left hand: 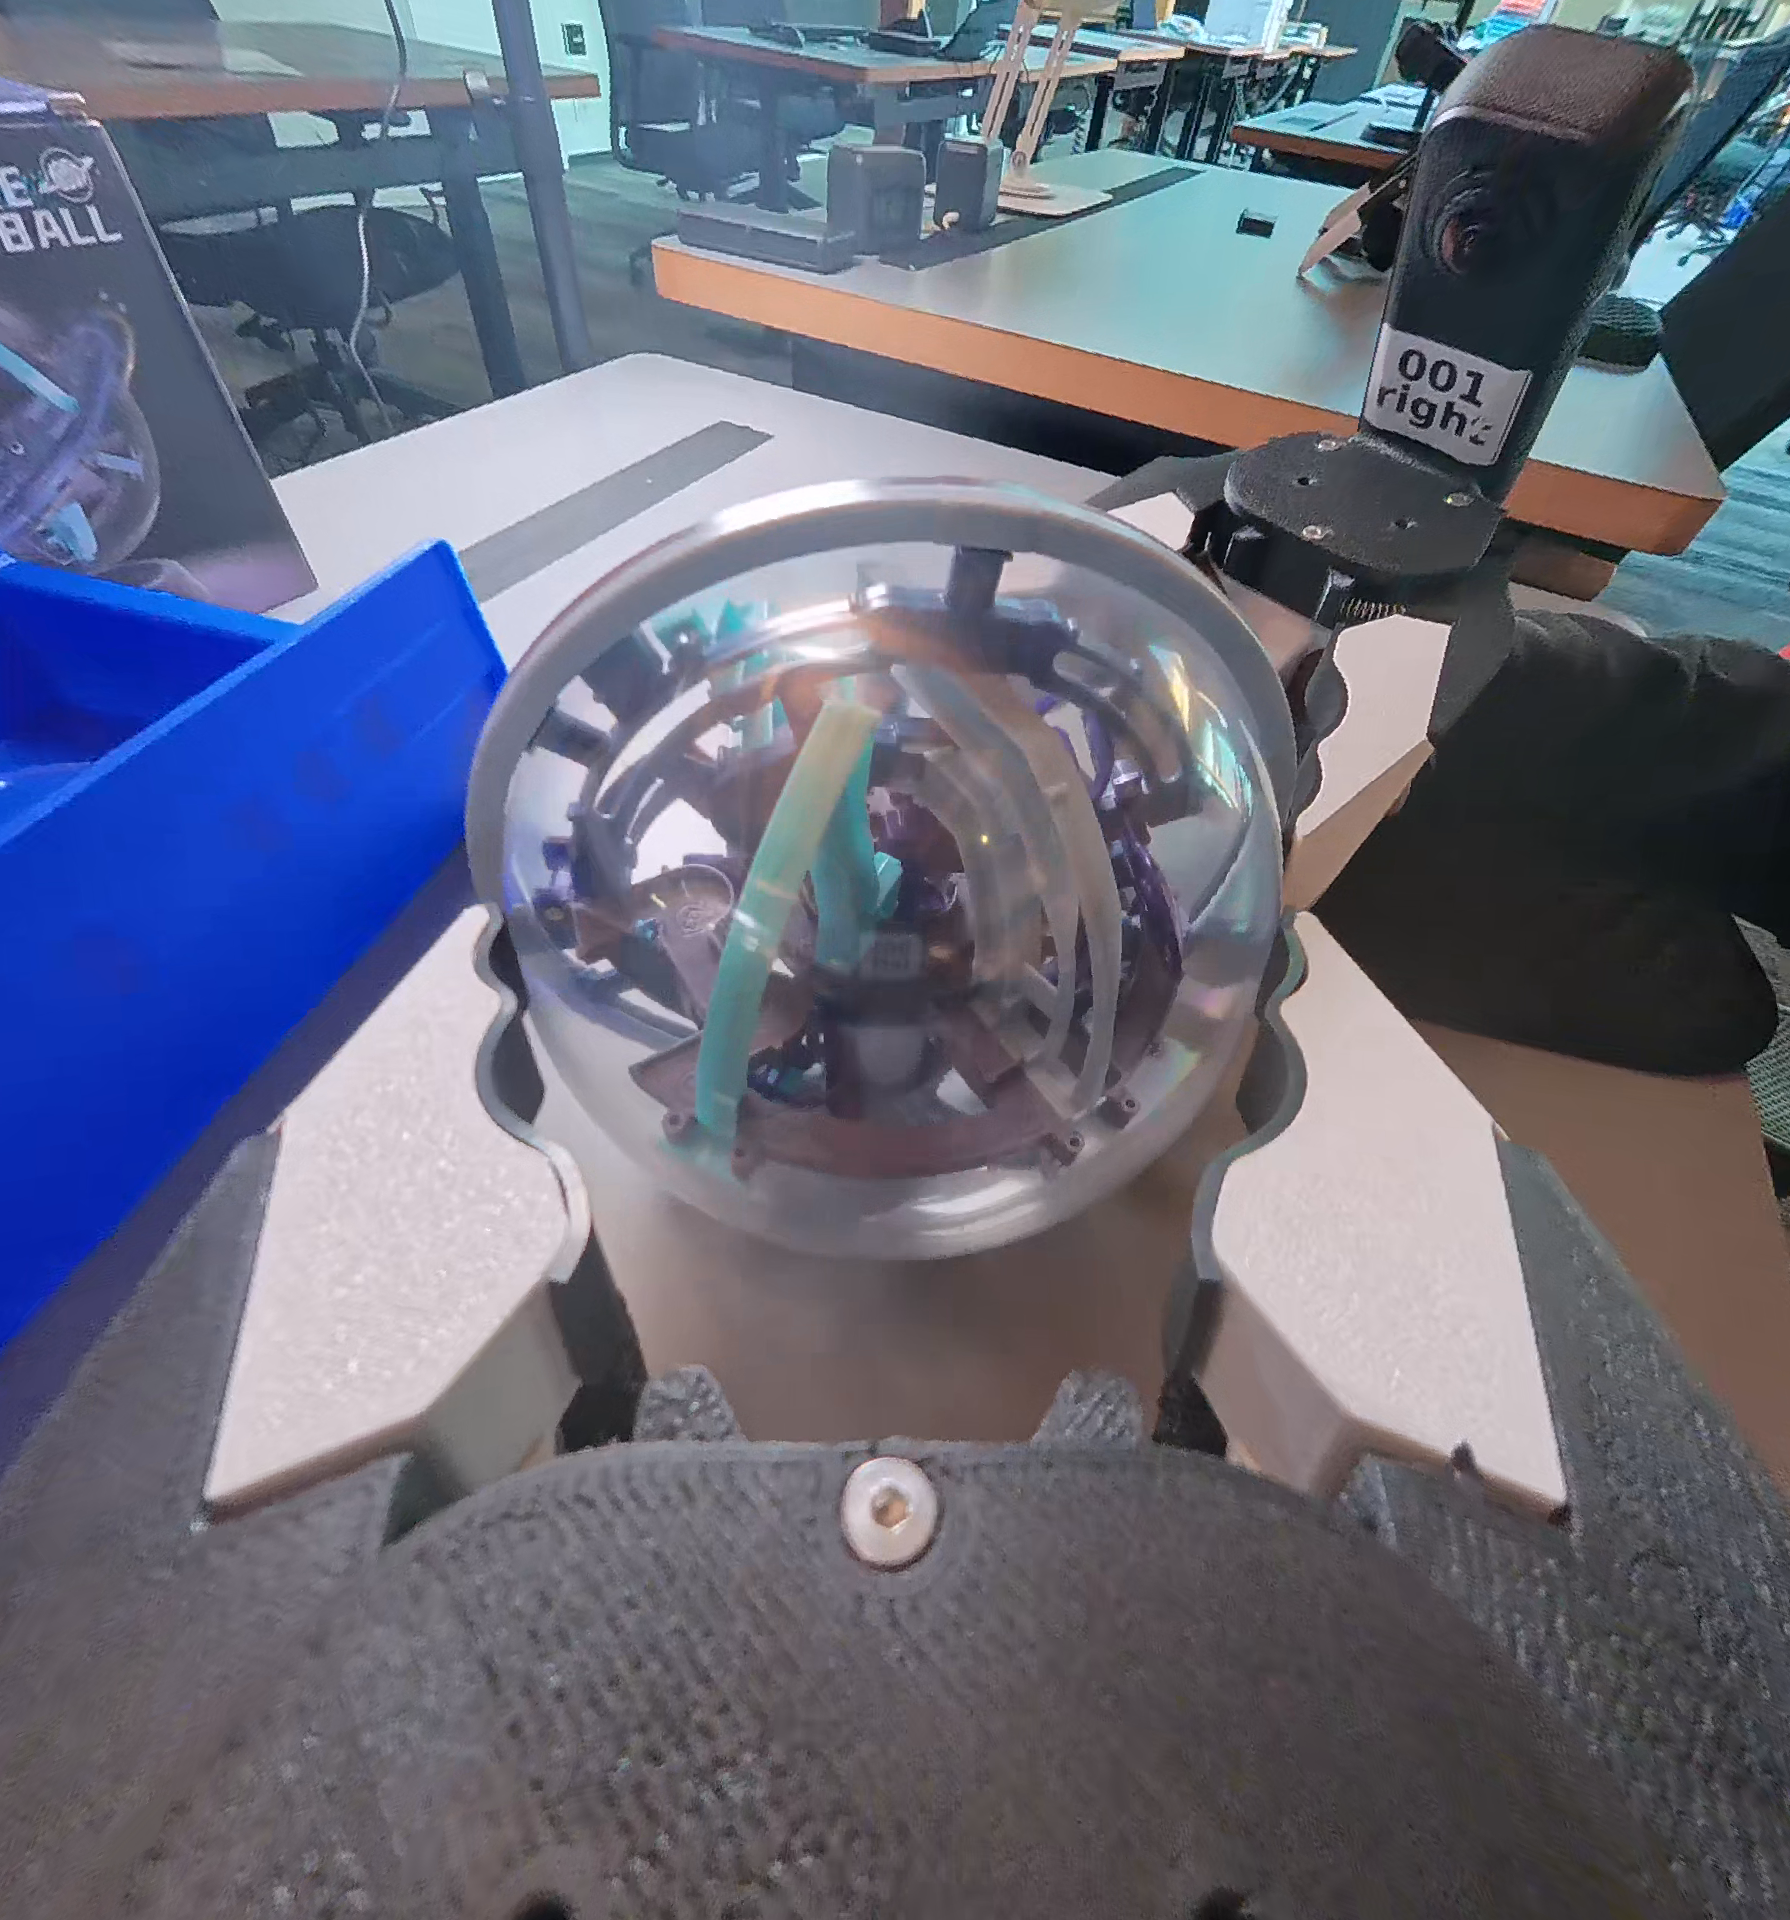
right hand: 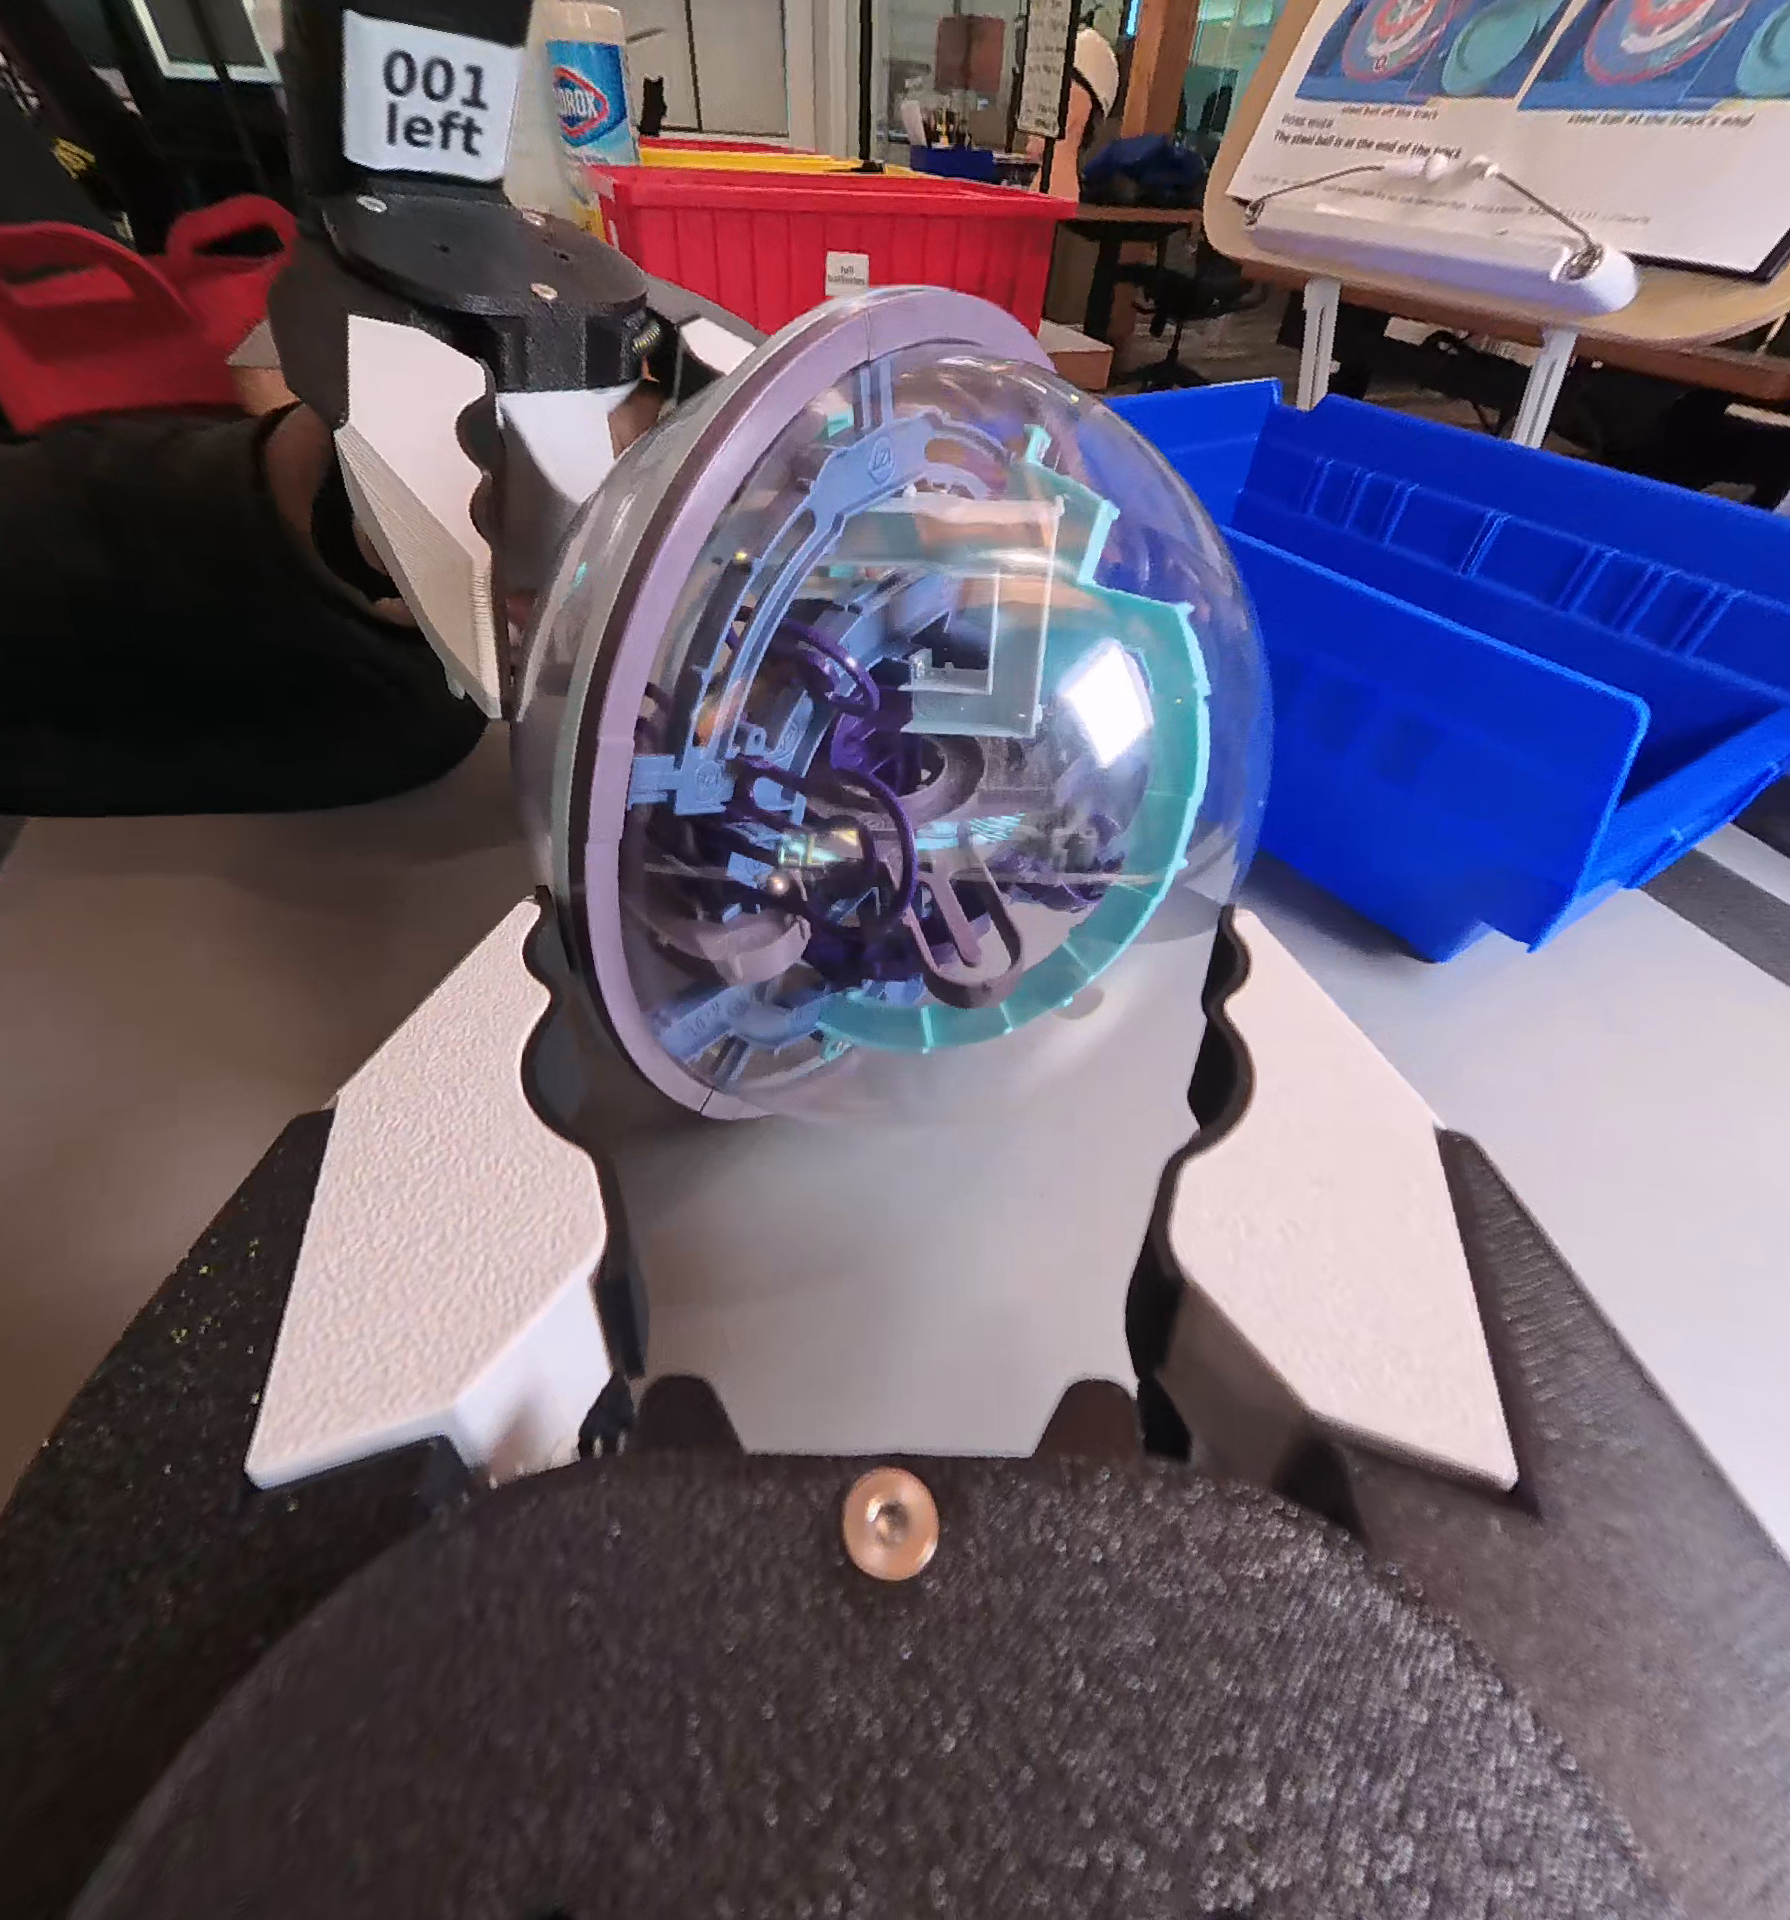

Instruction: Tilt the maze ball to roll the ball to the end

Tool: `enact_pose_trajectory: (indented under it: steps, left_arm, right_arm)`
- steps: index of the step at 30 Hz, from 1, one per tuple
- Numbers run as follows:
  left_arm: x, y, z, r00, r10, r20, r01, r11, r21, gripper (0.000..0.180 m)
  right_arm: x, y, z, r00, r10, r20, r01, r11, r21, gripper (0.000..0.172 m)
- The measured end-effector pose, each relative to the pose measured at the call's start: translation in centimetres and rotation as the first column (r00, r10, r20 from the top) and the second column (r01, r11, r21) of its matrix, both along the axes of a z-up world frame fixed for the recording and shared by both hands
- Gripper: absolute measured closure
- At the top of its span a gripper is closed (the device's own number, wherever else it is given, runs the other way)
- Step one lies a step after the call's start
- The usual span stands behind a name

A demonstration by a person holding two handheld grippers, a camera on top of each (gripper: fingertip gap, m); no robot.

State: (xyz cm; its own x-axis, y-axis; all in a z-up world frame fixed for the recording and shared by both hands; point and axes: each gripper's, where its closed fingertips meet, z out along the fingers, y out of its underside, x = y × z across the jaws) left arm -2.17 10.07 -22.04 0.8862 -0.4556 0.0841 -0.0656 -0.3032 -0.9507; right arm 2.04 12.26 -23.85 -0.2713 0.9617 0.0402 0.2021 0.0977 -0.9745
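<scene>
Clear plastic maze ball [left hand: 875,873] sits pinched between both pairs of jaws: left gripper [left hand: 886,966] and right gripper [right hand: 870,956] each press its sides.

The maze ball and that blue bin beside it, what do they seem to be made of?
Maze ball: apparently clear glossy hard plastic, since it shows bright reflections and the coloured tracks inside. Blue bin: likely moulded opaque plastic, with a smooth, slightly shiny surface and ribbed walls.

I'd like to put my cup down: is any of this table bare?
Bare table lies right of the right claw, before the blue bin; more beside the sleeve. It is crowded around the maze ball, with both claws on it.
</scene>
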Motion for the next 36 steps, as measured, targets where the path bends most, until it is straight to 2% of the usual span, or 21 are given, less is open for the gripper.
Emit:
enact_pose_trajectory:
  steps: [8,15,17,19,23,27,30,36]
  left_arm:
    - [0.2,-0.3,0.8,0.999,0.005,-0.04,-0.002,0.997,0.075,0.047]
    - [0.2,-1.4,1.4,0.998,-0.039,-0.039,0.044,0.989,0.14,0.056]
    - [0.0,-1.8,2.6,0.998,-0.064,-0.001,0.063,0.976,0.209,0.06]
    - [-0.6,-2.1,4.1,0.995,-0.082,0.065,0.062,0.962,0.264,0.054]
    - [-1.6,-0.9,2.8,0.975,-0.142,0.172,0.111,0.977,0.18,0.034]
    - [-0.2,-0.3,0.6,0.948,-0.242,0.209,0.225,0.969,0.101,0.029]
    - [-0.2,-0.2,-0.1,0.97,-0.214,0.111,0.204,0.974,0.095,0.033]
    - [-0.6,-0.4,-0.2,0.987,-0.128,0.097,0.119,0.989,0.089,0.035]
  right_arm:
    - [0.0,-0.3,-1.1,0.999,0.033,0.039,-0.032,0.999,-0.015,0.053]
    - [0.3,-0.6,-1.4,0.997,0.067,0.028,-0.068,0.997,0.04,0.053]
    - [0.3,-0.6,-1.4,0.997,0.069,0.023,-0.07,0.997,0.044,0.054]
    - [0.3,-0.5,-1.3,0.997,0.071,0.019,-0.072,0.997,0.04,0.055]
    - [0.4,-0.4,-1.3,0.997,0.081,0.007,-0.081,0.996,0.036,0.057]
    - [0.5,-0.4,-1.3,0.997,0.083,0.005,-0.083,0.995,0.05,0.058]
    - [0.6,-0.3,-1.3,0.996,0.09,0.003,-0.09,0.995,0.051,0.058]
    - [0.8,0.6,-0.4,0.998,0.06,-0.012,-0.06,0.998,0.026,0.061]
